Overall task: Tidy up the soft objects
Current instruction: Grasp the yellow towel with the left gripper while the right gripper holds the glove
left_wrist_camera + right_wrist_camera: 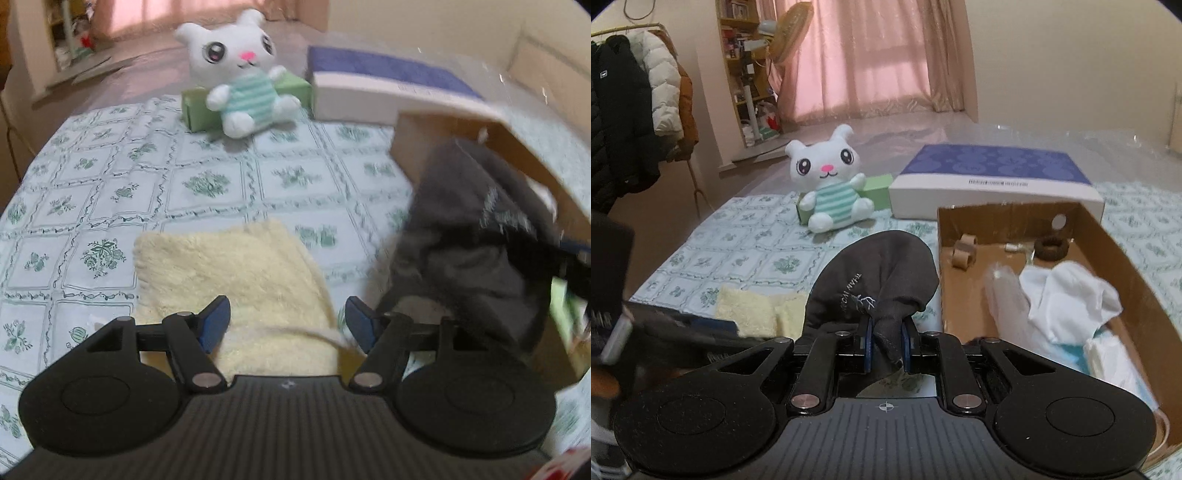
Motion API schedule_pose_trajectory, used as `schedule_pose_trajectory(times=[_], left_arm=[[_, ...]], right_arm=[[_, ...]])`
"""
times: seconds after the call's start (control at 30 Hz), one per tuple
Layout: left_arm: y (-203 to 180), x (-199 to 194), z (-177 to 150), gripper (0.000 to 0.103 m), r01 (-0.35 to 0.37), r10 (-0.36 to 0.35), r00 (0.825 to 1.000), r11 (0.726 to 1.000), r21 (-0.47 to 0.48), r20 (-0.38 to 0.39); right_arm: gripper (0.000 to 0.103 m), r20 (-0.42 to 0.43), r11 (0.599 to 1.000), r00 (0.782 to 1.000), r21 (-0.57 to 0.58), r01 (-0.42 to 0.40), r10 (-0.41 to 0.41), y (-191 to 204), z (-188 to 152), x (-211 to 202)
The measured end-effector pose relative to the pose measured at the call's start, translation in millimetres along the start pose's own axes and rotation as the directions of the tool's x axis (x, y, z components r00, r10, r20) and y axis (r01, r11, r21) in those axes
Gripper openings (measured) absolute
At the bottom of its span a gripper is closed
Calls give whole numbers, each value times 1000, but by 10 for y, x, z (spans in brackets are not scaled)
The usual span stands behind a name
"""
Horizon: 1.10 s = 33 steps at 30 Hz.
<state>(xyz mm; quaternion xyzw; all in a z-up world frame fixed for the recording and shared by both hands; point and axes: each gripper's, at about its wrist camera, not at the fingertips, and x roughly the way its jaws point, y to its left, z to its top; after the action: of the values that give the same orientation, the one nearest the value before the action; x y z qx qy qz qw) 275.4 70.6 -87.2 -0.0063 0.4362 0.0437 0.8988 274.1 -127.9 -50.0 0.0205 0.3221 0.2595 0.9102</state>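
Note:
My right gripper (885,341) is shut on a dark grey cloth (879,280) and holds it lifted just left of the open cardboard box (1123,258). The same cloth hangs blurred at the right of the left wrist view (469,236). My left gripper (288,321) is open and empty, its fingers on either side of a cream fluffy towel (236,280) lying on the floral tablecloth (110,192). The towel also shows in the right wrist view (753,308). A white plush bunny (831,181) in a striped shirt sits at the back.
The box holds white cloths (1067,295), a dark ring (1051,247) and cardboard rolls (964,251). A purple-topped flat box (993,177) and a green box (877,186) stand at the back. Coats (624,122) hang at far left.

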Motion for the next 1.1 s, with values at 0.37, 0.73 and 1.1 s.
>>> schedule_pose_trajectory(times=[0.37,0.73,1.1], left_arm=[[489,-33,-248,79,-86,86,996,996,-37,-10],[467,-92,-374,26,47,-49,999,992,-118,-16],[295,-574,-560,21,73,-71,997,993,-90,31]], right_arm=[[15,-39,998,998,24,-51,52,44,-132,64],[15,-71,996,994,51,-74,78,78,-221,48],[15,-72,995,993,56,-85,89,138,-327,-222]])
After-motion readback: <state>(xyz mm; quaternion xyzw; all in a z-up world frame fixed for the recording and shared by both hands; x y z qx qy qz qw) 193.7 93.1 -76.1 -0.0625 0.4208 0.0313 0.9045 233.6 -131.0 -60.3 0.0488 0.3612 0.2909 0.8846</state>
